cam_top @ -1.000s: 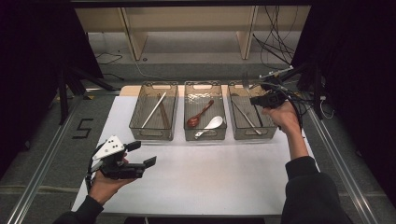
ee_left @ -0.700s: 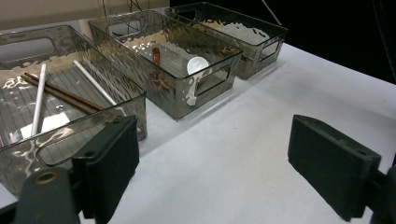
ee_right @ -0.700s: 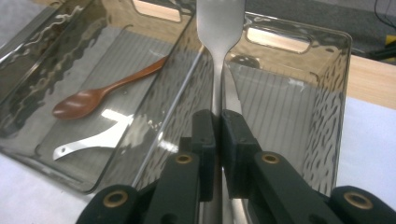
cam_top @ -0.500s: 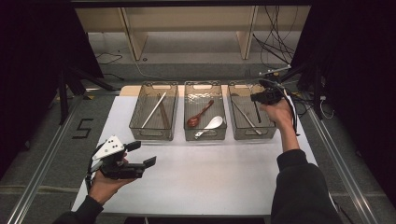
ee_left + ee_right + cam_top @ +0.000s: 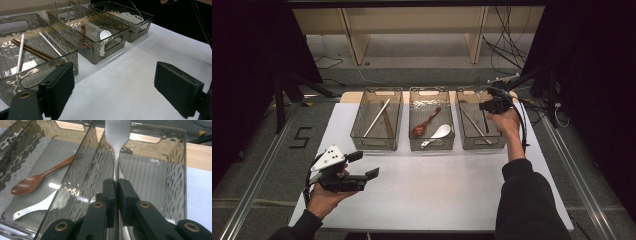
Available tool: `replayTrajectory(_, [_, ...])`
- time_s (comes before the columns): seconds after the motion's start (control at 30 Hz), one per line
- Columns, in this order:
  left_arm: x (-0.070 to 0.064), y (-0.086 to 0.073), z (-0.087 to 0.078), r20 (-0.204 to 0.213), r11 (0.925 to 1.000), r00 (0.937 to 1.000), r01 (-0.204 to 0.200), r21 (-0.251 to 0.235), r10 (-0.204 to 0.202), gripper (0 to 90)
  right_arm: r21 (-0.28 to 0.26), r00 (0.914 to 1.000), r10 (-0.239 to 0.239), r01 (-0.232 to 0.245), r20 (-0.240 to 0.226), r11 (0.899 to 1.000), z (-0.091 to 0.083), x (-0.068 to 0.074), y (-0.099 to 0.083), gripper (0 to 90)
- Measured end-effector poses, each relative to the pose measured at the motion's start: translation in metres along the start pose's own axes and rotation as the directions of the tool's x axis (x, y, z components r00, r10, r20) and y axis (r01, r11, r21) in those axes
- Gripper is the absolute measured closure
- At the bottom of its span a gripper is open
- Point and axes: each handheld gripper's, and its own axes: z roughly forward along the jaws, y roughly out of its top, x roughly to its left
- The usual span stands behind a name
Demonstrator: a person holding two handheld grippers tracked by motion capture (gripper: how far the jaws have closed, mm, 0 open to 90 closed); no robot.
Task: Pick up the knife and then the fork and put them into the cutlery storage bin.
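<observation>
White worktop (image 5: 437, 190) carrying three clear plastic bins in a row along its far side. Left bin (image 5: 376, 120): one white chopstick and a pair of brown chopsticks lying lengthwise. Middle bin (image 5: 430, 120): a brown wooden spoon (image 5: 426, 121) and, just beside it, a white spoon (image 5: 437, 134). Right bin (image 5: 479, 121): a metal utensil lying slantwise on the floor of the bin. Right tongs (image 5: 116, 192): held above the far end of the right bin, jaws pinched tight on the thin stem of a metal fork (image 5: 117, 135); the fork's stem runs straight up out of the jaws and its broad part stands beyond the tips, over the inside of the right bin, close to the wall shared with the middle bin; the prongs are cut off by the frame edge. Left tongs (image 5: 346, 172): low over the near left of the worktop, jaws spread wide with nothing between them, facing the bins and well apart from the fork. A dark sleeve covers the person's right forearm.
</observation>
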Motion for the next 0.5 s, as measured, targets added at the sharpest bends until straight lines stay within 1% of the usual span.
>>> replayTrajectory(0.2, [-0.001, 0.0, 0.001, 0.0, 1.0, 1.0, 0.003, -0.002, -0.003, 16.1, 0.016, 0.9998, 0.02, -0.02, 0.006, 1.0, 0.008, -0.003, -0.007, 84.4])
replayTrajectory(0.23, [-0.001, 0.0, 0.0, 0.0, 1.0, 1.0, -0.002, 0.003, 0.002, 16.1, 0.02, 0.9996, 0.027, -0.027, 0.003, 0.999, 0.009, -0.004, -0.008, 84.0])
replayTrajectory(0.3, [-0.001, 0.0, 0.001, 0.0, 1.0, 1.0, 0.003, -0.001, -0.003, 16.1, 0.034, 0.9994, 0.034, -0.033, -0.009, 0.999, 0.012, -0.004, -0.01, 83.6])
replayTrajectory(0.33, [-0.001, 0.0, 0.001, -0.001, 1.0, 1.0, 0.002, -0.002, -0.002, 16.1, 0.042, 0.9996, 0.028, -0.028, -0.01, 0.999, 0.013, -0.004, -0.01, 83.4])
replayTrajectory(0.37, [-0.001, 0.0, 0.0, 0.0, 1.0, 1.0, -0.003, 0.003, 0.003, 16.1, 0.042, 0.9997, 0.022, -0.022, -0.013, 0.999, 0.014, -0.004, -0.011, 82.7])
replayTrajectory(0.47, [-0.001, 0.0, 0.001, -0.001, 1.0, 1.0, 0.003, -0.001, -0.003, 16.1, 0.029, 0.9989, 0.028, -0.027, -0.038, 0.999, 0.013, -0.003, -0.011, 78.7])
replayTrajectory(0.5, [0.0, 0.0, 0.0, -0.001, 1.0, 1.0, -0.003, 0.003, 0.003, 16.1, 0.03, 0.999, 0.022, -0.021, -0.039, 0.999, 0.012, -0.002, -0.011, 77.8])
